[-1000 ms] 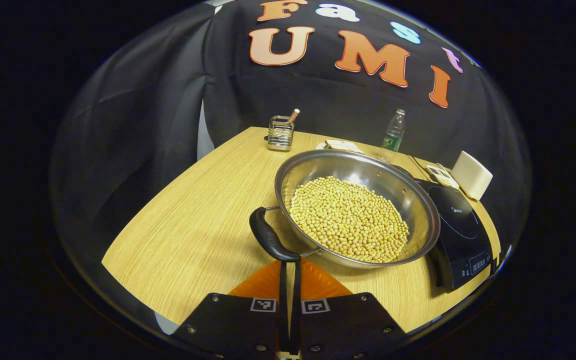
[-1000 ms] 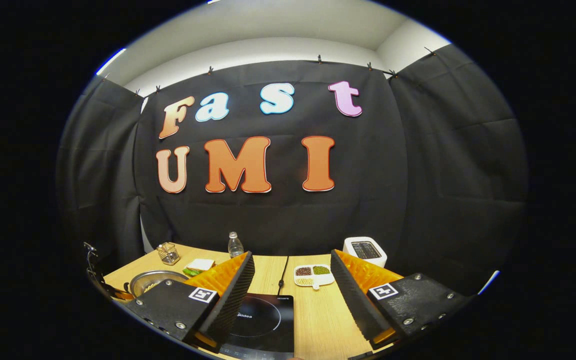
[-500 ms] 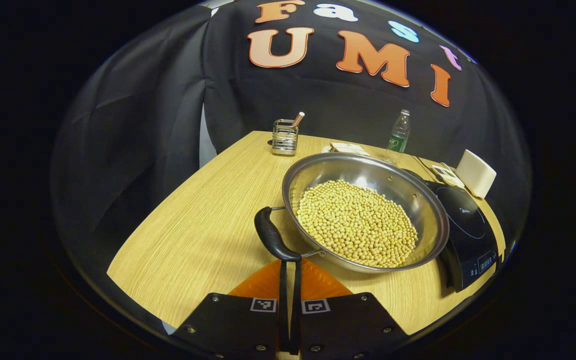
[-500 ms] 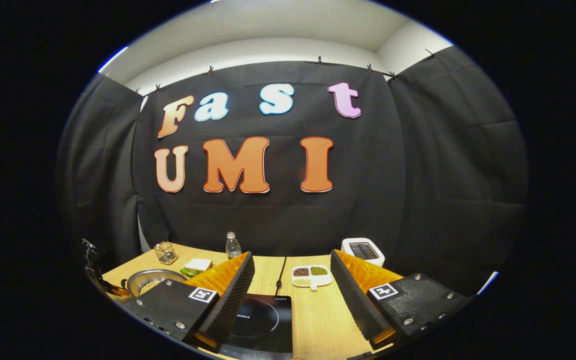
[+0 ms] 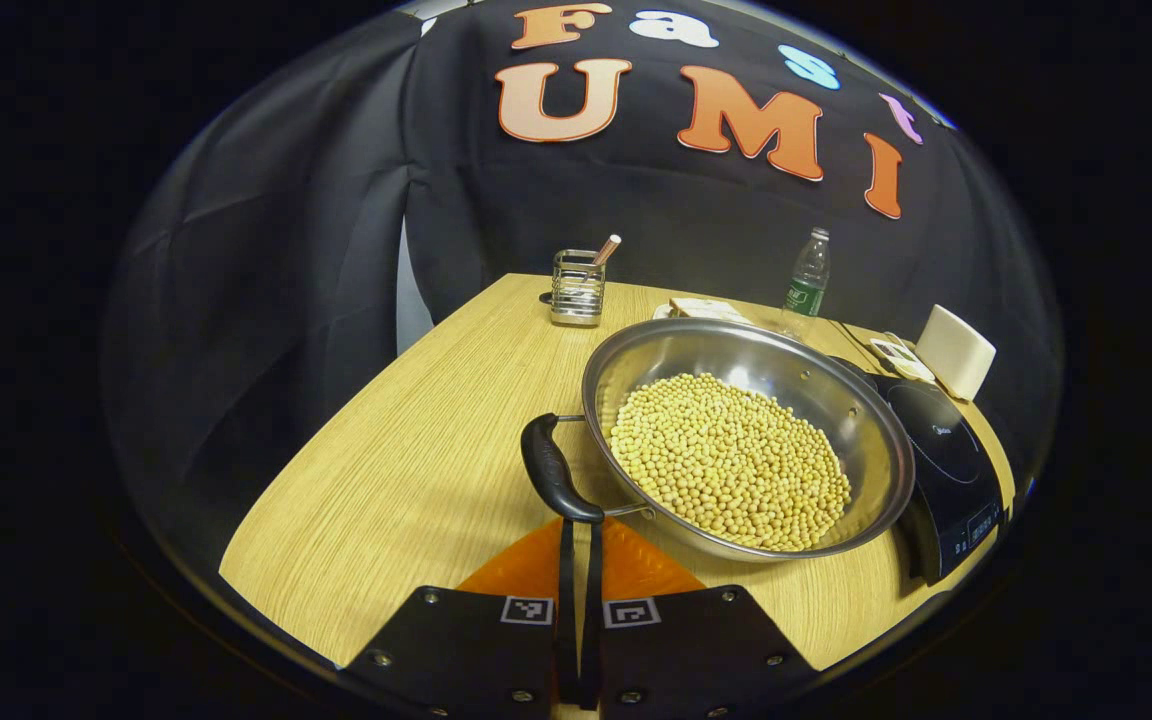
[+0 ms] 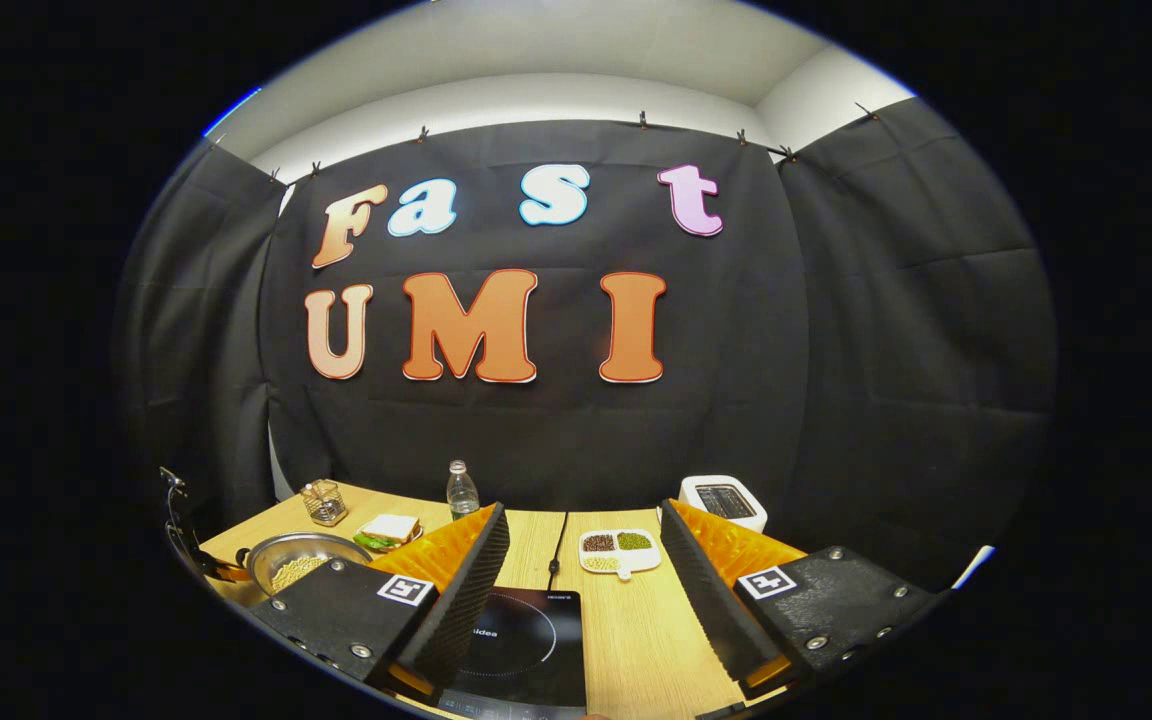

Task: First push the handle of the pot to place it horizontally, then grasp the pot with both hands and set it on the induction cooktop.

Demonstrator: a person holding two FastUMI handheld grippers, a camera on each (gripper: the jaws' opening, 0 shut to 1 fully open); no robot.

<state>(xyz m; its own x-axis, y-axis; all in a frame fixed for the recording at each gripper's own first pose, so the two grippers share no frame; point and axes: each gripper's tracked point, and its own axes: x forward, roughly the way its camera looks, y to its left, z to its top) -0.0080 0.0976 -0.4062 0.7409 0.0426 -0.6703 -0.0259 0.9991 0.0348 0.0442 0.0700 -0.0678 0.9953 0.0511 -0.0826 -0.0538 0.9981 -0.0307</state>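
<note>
Steel pot full of beans on the desk, its black handle at the tips of the closed left fingers.

The desk (image 5: 396,480) carries the pot (image 5: 866,440) just left of the induction cooktop (image 5: 946,455), their edges nearly meeting. Loaded with soybeans (image 5: 731,460), the pot is likely heavy, rigid and slick-walled, and tipping would spill; best held by its handles, level, one each side. The near handle (image 5: 554,480) lies just ahead of the left gripper (image 5: 579,540), whose fingers are pressed together, tips seemingly touching its lower end. The right gripper (image 6: 584,580) hangs over the cooktop, fingers spread wide, pinching nothing, well apart from the pot.
</note>
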